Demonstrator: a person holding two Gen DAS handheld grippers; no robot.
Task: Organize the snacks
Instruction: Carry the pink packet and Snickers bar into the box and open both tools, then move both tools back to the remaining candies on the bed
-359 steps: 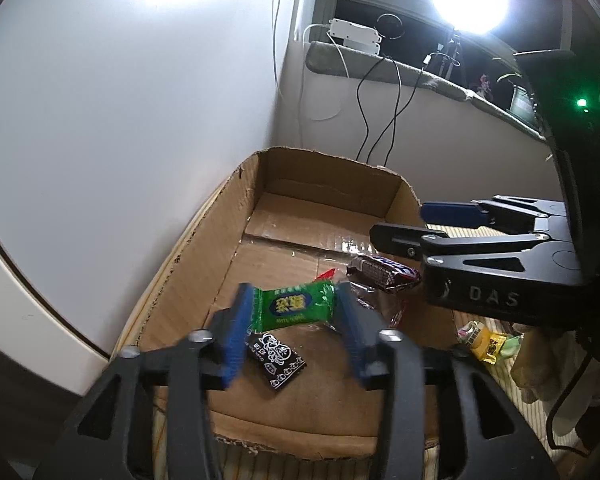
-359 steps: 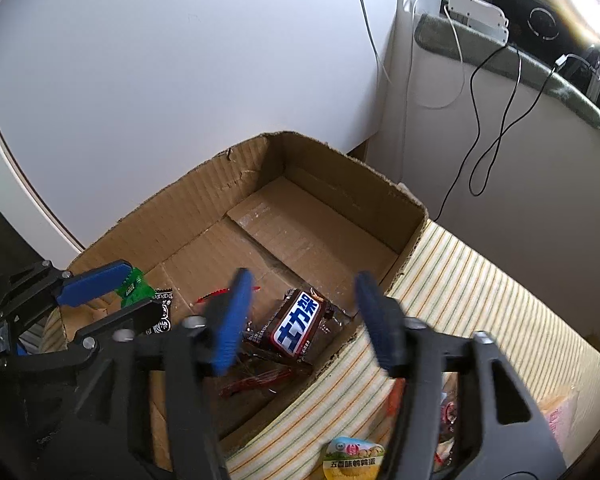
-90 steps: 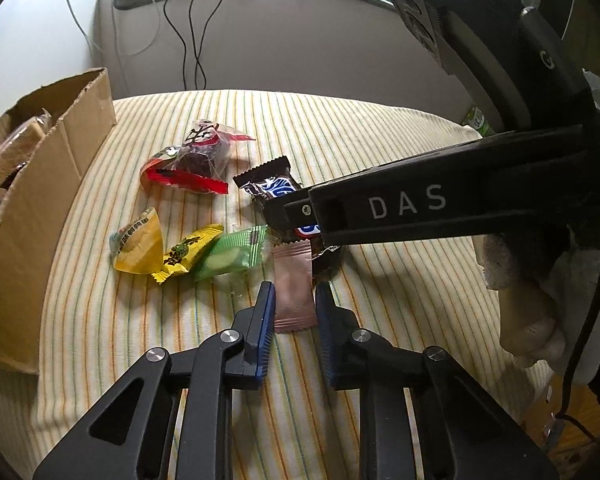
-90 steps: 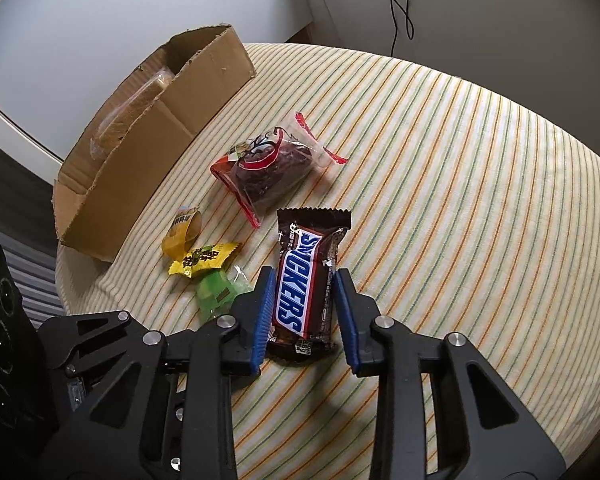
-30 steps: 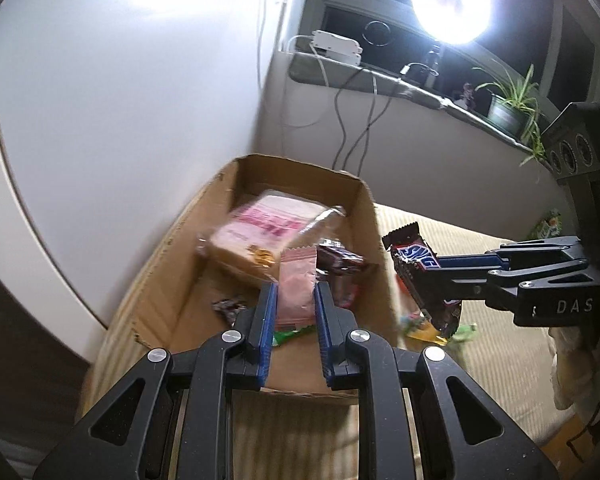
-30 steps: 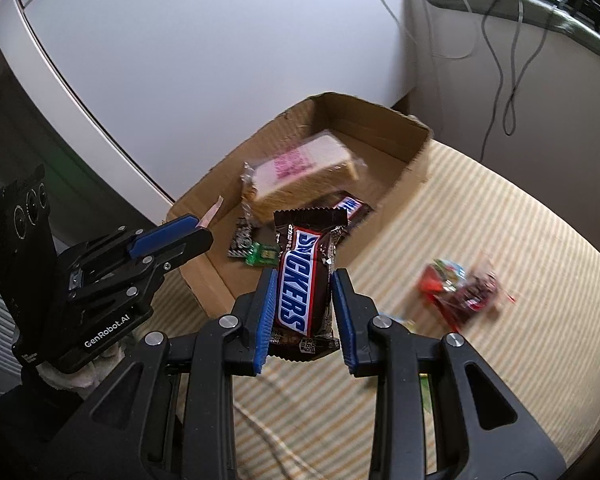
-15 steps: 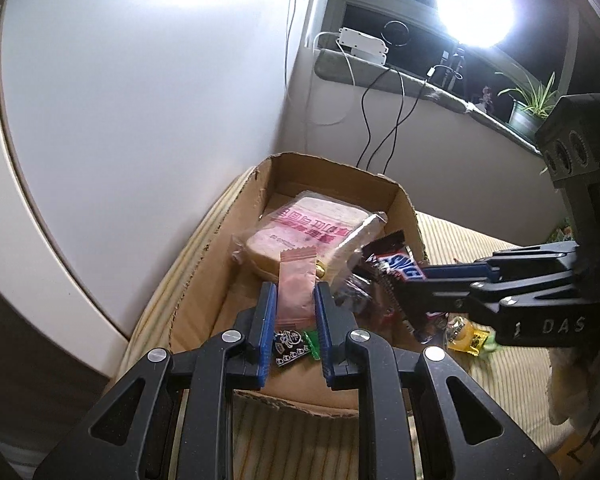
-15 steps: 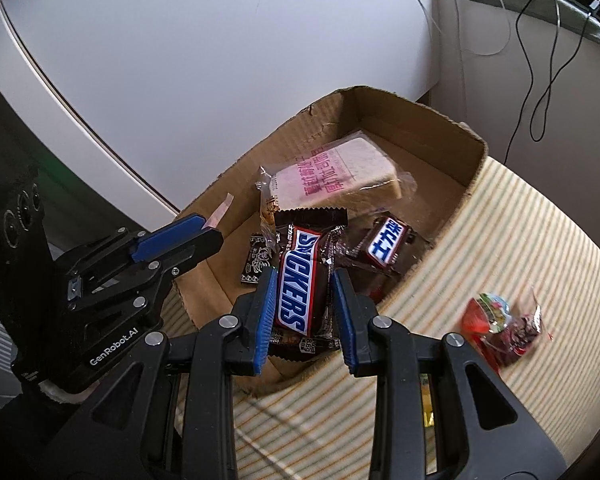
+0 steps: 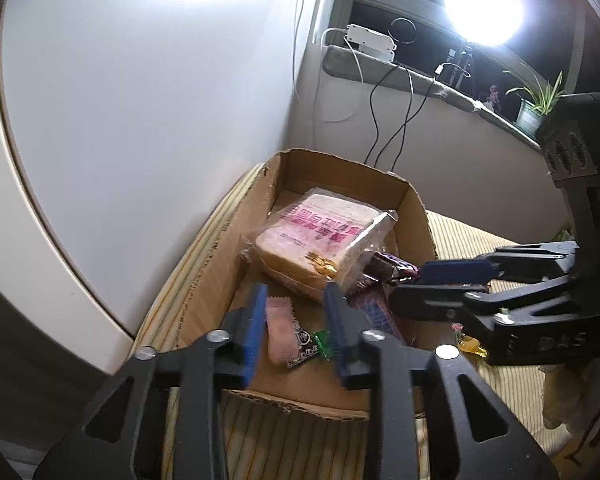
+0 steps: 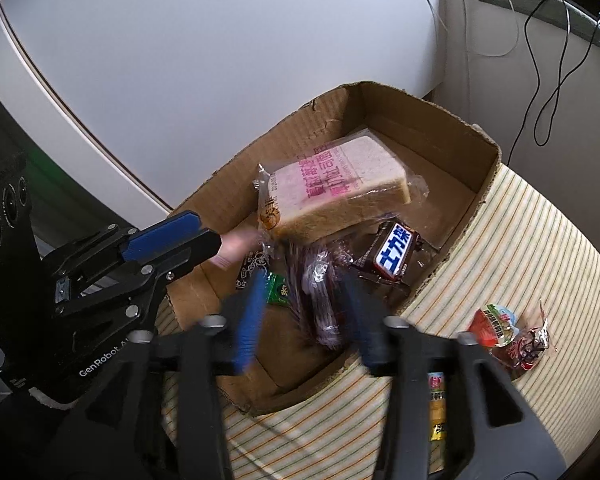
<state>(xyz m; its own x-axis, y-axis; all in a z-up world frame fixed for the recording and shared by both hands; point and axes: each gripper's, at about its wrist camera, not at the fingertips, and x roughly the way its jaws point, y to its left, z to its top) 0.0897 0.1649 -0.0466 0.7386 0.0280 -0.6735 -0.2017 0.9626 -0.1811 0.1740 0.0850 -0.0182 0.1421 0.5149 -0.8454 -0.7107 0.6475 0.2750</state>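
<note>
1. Cardboard is the landmark: an open box point(image 9: 414, 216) sits on a striped cloth point(image 10: 532, 248) beside a white wall, and most of the snacks lie inside it.
2. The left gripper point(image 9: 296, 322) hangs over the box's near edge with its jaws spread and nothing between them; a pink packet point(image 9: 279, 330) lies loose in the box just below the gap.
3. In the right wrist view that packet is only a pale blur past the left gripper's tip, its edges impossible to make out.
4. The right gripper point(image 10: 306, 314) is also spread apart over the box, its blue pads motion-blurred.
5. Between them a dark bar point(image 10: 320, 300) is smeared into streaks inside the box, free of both pads; its label cannot be read.
6. A bagged bread loaf point(image 10: 336, 188) fills the middle of the box, tilted and covering whatever lies beneath it.
7. A second bar point(image 10: 394, 254) with a blue label rests against the box's right wall.
8. A green packet point(image 10: 278, 290) and a black packet point(image 10: 252, 270) show only in part behind the right gripper's left finger.
9. Outside the box, on the cloth, lie a red bag point(image 10: 508, 334) and a yellow packet point(image 10: 436, 404), the latter cut off by the gripper's body.
</note>
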